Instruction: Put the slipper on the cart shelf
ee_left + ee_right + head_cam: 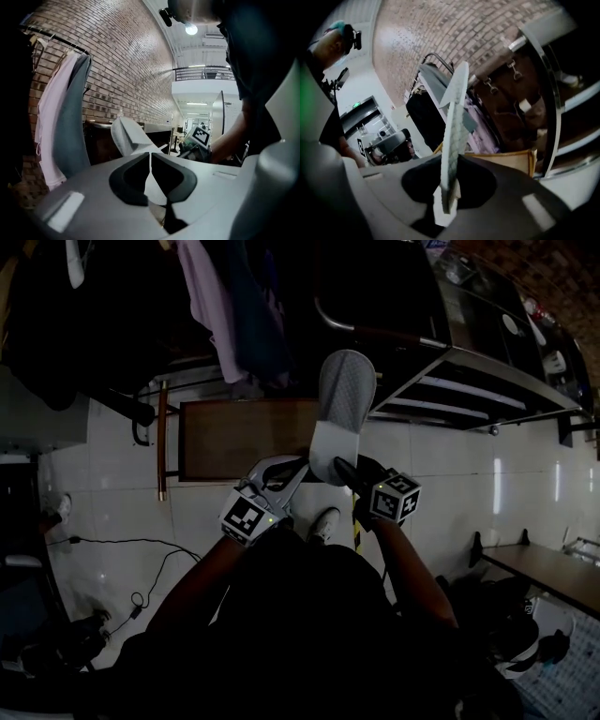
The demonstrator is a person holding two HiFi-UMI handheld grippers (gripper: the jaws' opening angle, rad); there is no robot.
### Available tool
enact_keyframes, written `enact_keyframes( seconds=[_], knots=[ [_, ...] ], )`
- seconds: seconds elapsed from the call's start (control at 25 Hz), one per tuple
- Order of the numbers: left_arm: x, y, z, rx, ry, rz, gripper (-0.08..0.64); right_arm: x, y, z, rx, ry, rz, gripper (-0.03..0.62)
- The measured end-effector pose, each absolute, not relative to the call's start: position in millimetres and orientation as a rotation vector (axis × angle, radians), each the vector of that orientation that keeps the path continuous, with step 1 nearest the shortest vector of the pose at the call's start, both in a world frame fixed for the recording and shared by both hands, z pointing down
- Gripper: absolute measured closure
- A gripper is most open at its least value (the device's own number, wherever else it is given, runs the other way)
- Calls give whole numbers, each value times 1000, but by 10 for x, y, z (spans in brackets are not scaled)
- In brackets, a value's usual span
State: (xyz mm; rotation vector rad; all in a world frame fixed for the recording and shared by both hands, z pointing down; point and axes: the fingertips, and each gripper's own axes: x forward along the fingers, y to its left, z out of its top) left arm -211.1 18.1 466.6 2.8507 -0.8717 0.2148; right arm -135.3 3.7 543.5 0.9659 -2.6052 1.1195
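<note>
A grey-and-white slipper (345, 395) stands on end in the head view, sole toward me, heel down. My right gripper (339, 465) is shut on its heel. In the right gripper view the slipper (454, 140) rises edge-on from between the pads of the right gripper (449, 197). My left gripper (295, 470) sits just left of the heel with its jaws together. In the left gripper view the left gripper (150, 157) has its tips touching, and the slipper (127, 136) stands just beyond them. The metal cart (469, 381) with its slatted shelf lies ahead to the right.
Hanging clothes (220, 306) fill the upper left on a rack. A low wooden frame (244, 437) stands on the white tile floor below the slipper. A cable (141, 549) trails at the left. A table edge (544, 568) is at the right. My shoe (325, 521) is below the grippers.
</note>
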Motion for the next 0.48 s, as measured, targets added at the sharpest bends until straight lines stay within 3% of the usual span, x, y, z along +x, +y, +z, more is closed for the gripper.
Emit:
enact_keyframes(
  seconds=[0.48],
  knots=[
    [-1576, 215, 3908, 2929, -749, 116, 558, -877, 84, 3898, 1234, -2776, 353, 525]
  ],
)
